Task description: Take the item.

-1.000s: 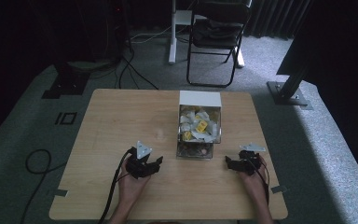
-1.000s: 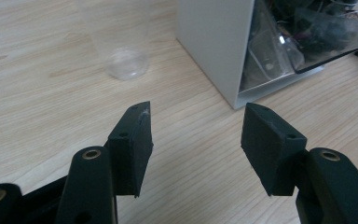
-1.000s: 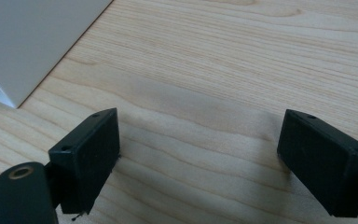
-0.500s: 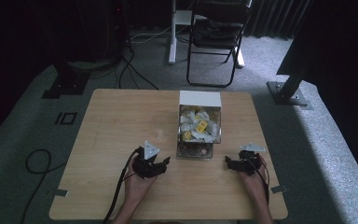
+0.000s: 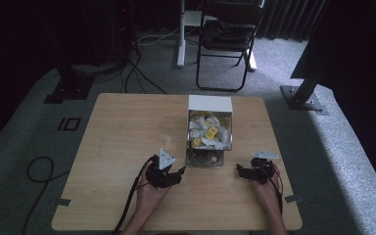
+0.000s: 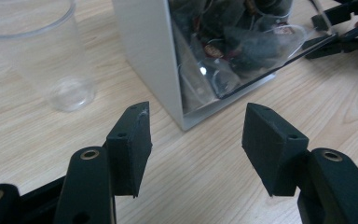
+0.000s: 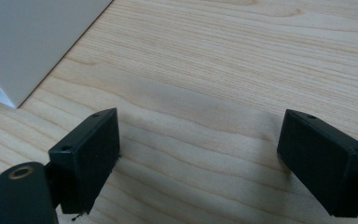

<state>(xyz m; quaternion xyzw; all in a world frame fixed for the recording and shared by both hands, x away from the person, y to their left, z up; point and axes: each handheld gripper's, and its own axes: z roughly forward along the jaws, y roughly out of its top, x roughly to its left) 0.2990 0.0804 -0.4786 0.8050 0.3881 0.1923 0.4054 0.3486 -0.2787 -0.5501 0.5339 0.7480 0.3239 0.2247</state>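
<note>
Wooden table [image 5: 127, 127], sachet box [image 5: 209, 128] centre; left gripper [image 5: 176, 175] near box, released, empty; right gripper [image 5: 242, 171] right, released, empty.

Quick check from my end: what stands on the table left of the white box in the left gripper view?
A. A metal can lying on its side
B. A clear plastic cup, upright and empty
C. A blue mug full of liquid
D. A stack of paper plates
B: a clear plastic cup stands upright on the table beside the white box, with nothing visible inside it.
</note>
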